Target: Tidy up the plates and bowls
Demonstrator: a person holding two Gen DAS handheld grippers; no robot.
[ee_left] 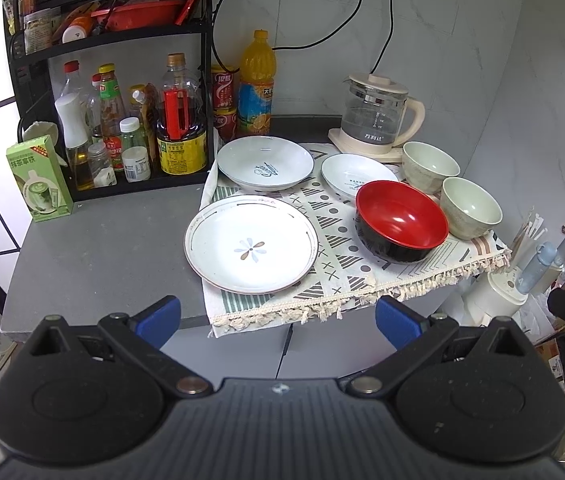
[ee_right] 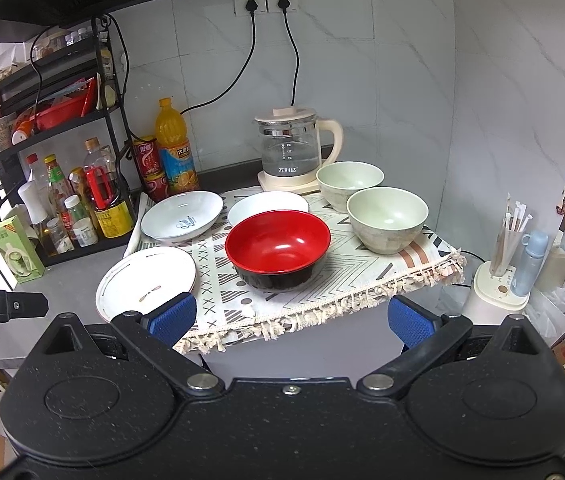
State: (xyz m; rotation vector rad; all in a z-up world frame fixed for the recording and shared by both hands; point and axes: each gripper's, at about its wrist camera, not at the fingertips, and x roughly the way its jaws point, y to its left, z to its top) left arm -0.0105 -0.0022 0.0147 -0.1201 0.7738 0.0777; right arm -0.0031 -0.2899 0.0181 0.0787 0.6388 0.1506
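On a patterned cloth [ee_left: 334, 264] [ee_right: 346, 276] lie a flat flowered plate [ee_left: 251, 244] [ee_right: 145, 282], a deep white plate with a blue print [ee_left: 265, 163] [ee_right: 181, 215], a smaller white dish [ee_left: 352, 176] [ee_right: 267, 204], a red-and-black bowl [ee_left: 401, 220] [ee_right: 278, 246] and two pale green bowls [ee_left: 430, 165] [ee_left: 470, 207] [ee_right: 349, 185] [ee_right: 386, 218]. My left gripper [ee_left: 278, 322] hangs open in front of the counter edge, below the flowered plate. My right gripper [ee_right: 291, 320] is open too, just short of the cloth's fringe, facing the red bowl. Neither holds anything.
A black rack [ee_left: 82, 184] [ee_right: 58, 252] full of bottles stands left, with a green carton [ee_left: 38, 178] [ee_right: 16, 250] beside it. An orange drink bottle [ee_left: 256, 80] [ee_right: 172, 144], red cans [ee_left: 223, 100] and a glass kettle [ee_left: 378, 114] [ee_right: 292, 148] line the back wall. Bare grey counter [ee_left: 102, 256] lies left.
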